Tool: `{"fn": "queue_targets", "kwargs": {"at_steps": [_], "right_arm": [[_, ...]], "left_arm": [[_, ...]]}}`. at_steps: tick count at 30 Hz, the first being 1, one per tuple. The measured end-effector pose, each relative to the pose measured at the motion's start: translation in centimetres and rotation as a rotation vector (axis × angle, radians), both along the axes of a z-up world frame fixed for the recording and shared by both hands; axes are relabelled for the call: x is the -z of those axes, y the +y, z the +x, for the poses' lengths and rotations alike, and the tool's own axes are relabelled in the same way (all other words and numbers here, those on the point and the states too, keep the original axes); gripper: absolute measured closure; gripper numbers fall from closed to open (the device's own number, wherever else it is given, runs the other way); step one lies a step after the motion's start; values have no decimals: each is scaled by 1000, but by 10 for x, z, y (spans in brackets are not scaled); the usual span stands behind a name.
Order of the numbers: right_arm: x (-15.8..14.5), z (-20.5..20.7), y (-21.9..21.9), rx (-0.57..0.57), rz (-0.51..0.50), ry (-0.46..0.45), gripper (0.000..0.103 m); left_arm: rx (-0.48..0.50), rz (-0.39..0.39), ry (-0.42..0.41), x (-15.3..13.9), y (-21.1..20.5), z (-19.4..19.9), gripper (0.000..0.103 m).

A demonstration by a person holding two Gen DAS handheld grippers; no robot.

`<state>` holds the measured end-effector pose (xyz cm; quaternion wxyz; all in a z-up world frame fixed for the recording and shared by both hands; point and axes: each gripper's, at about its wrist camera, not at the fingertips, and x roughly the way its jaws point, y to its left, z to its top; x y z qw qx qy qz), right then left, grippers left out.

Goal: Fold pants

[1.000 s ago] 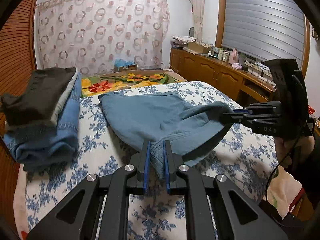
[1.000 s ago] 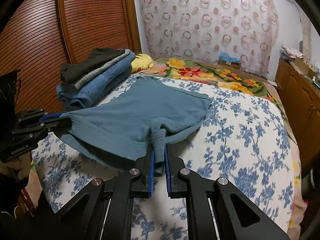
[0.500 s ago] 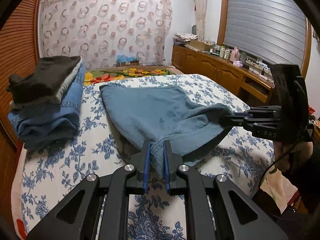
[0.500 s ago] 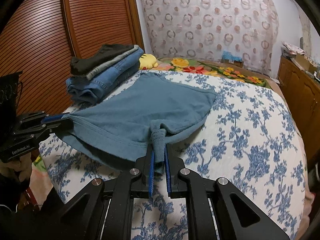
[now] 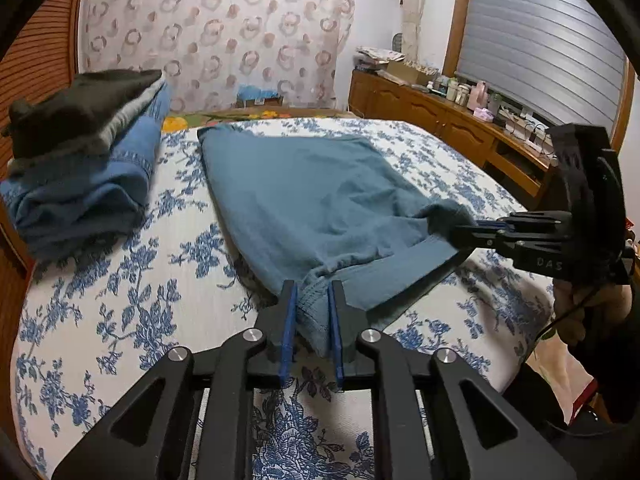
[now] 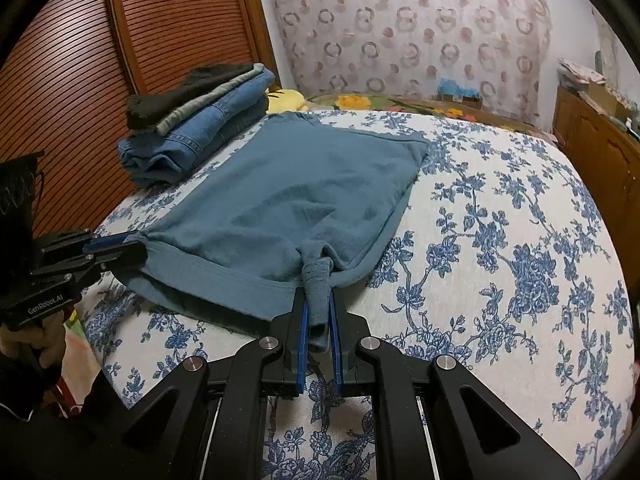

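Note:
Teal blue pants [image 5: 304,184] lie folded on the flowered bedspread [image 5: 132,280], also seen in the right wrist view [image 6: 304,192]. My left gripper [image 5: 312,292] is shut on the near left corner of the pants' edge. My right gripper [image 6: 318,300] is shut on a bunched near right corner. Each gripper shows in the other's view: the right one [image 5: 476,226] and the left one [image 6: 120,246]. The near edge is stretched between them, low over the bed.
A stack of folded jeans and dark garments [image 5: 76,168] sits on the bed at the left, also in the right wrist view [image 6: 196,120]. A slatted wooden wardrobe [image 6: 80,80] stands behind it. A wooden sideboard [image 5: 452,120] with bottles runs along the right. The bed's front edge is near.
Both grippers have lowered toward the bed with the pants' edge. The cloth now lies flatter and hangs less between them.

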<state>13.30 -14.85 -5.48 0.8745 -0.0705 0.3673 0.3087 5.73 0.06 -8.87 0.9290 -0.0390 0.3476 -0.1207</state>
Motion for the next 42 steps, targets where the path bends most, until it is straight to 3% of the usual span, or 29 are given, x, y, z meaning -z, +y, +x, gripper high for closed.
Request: {"fn": "queue_targets", "kwargs": {"at_steps": [7, 11, 14, 16, 18, 21, 42], "right_arm": [[5, 0, 0, 12, -6, 5, 94], [6, 1, -1, 14, -4, 20, 94], [7, 1, -1, 16, -1, 24, 94], [7, 1, -2, 17, 5, 26, 94], [7, 1, -2, 16, 9, 26, 94], [6, 1, -3, 10, 6, 28, 94], [-39, -30, -30, -15, 94, -53, 94]], "left_arm": [[-27, -6, 56, 17, 1, 4, 74], [-24, -14, 52, 21, 0, 4, 61], [-31, -7, 45, 21, -3, 4, 60], [-30, -2, 39, 22, -4, 4, 61], [-15, -5, 41, 21, -5, 4, 77], [-11, -13, 27, 16, -4, 3, 87], [47, -42, -138, -51, -6, -28, 88]]}}
